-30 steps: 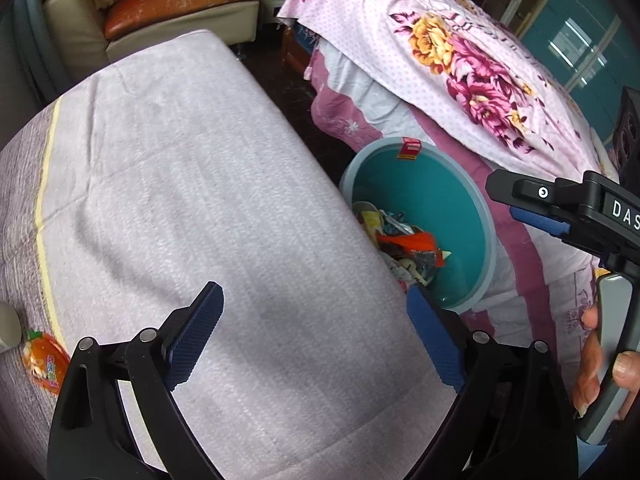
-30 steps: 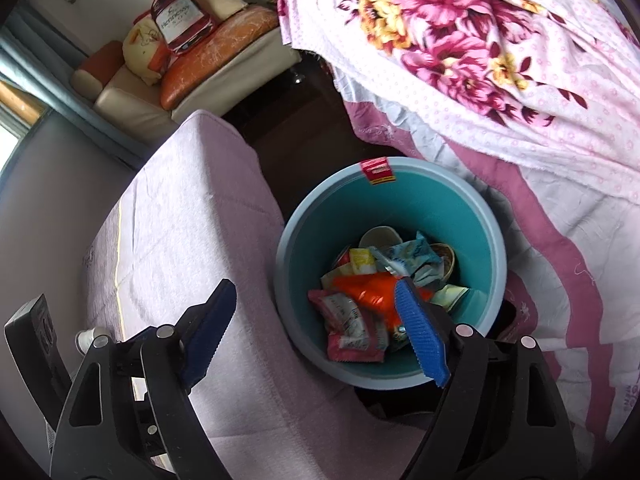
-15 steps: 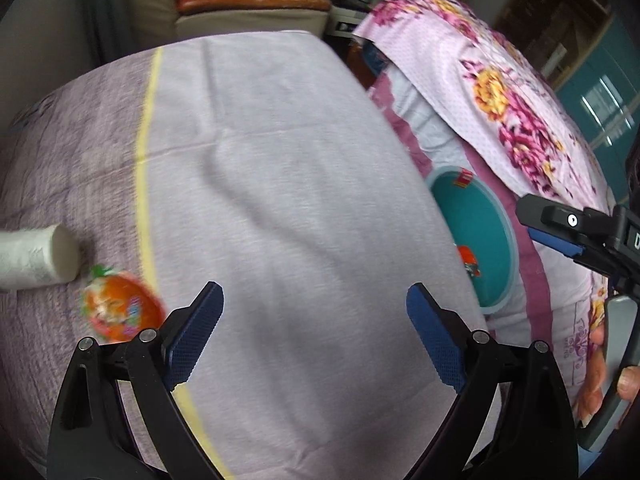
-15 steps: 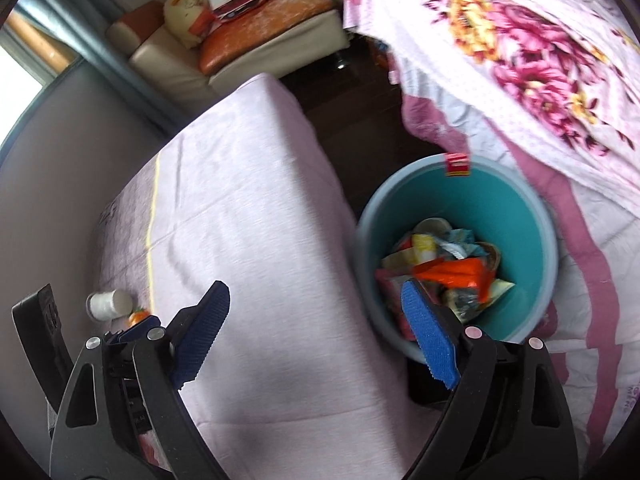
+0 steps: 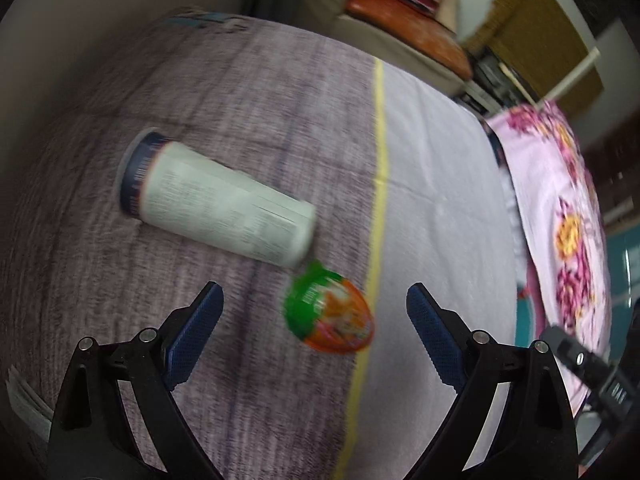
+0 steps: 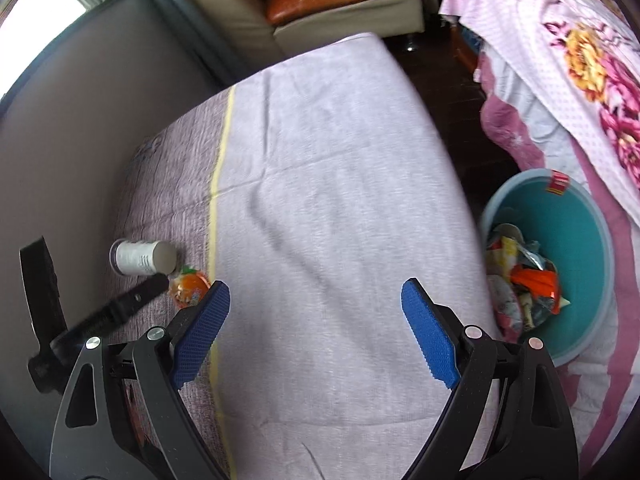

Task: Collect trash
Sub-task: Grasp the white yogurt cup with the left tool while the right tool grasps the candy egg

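An orange and green snack wrapper (image 5: 330,314) lies on the cloth-covered table (image 5: 436,216), just beyond my open left gripper (image 5: 314,332) and between its fingers' lines. A white cylindrical container (image 5: 218,200) lies on its side behind it. In the right wrist view the wrapper (image 6: 188,286) and container (image 6: 142,258) sit at the left, with the left gripper's finger beside them. My right gripper (image 6: 316,334) is open and empty over the table. A teal bin (image 6: 580,216) holding several wrappers stands on the floor at the right.
A grey wall (image 6: 72,132) borders the table's left side. A sofa with orange cushions (image 6: 340,0) stands at the far end. A bed with a floral cover (image 6: 580,52) is to the right, behind the bin. A yellow stripe (image 5: 374,208) runs across the cloth.
My left gripper has swung left from the bin towards the wrapper and container, which now lie close in front of it. My right gripper has swung left from over the bin to over the table.
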The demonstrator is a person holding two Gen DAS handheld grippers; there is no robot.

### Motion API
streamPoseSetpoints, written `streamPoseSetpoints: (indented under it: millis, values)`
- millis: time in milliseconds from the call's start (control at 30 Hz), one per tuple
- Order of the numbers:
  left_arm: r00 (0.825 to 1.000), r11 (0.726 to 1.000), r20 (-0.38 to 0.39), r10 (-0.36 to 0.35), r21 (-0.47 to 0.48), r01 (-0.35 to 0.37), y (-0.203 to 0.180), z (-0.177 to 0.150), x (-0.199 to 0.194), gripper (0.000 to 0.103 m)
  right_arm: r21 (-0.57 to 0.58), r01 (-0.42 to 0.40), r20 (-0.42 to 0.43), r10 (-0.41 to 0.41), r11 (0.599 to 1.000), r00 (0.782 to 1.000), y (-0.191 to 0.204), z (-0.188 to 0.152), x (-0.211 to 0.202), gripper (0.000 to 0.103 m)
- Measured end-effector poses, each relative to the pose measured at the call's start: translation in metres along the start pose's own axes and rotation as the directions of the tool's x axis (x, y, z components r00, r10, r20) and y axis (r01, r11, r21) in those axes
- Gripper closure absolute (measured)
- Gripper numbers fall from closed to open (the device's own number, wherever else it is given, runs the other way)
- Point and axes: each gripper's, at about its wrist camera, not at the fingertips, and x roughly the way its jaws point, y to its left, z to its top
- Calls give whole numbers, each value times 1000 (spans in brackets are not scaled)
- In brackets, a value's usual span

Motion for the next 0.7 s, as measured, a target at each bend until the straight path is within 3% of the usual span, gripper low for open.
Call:
streamPoseSetpoints:
  millis: [100,233,400,600,700]
  values:
    - [1000,990,6,-2,-138,3,27,16,4,10,-19,0,-9,0,1000,1000,12,1,7,19]
    - [999,978,42,34,-206,-24,39,34,6,10,-43,3,-24,-4,999,1000,27,4,20,19]
    - [993,978,53,108,-184,-97,39,49,15,10,-56,4,-45,-7,998,999,42,11,34,19]
    - [989,986,76,123,-121,-113,51,49,13,9,-127,-11,-70,2,992,998,63,9,49,19]
    - [993,992,72,98,-85,-92,67,43,5,8,-216,-32,-77,15,976,997,90,2,63,19]
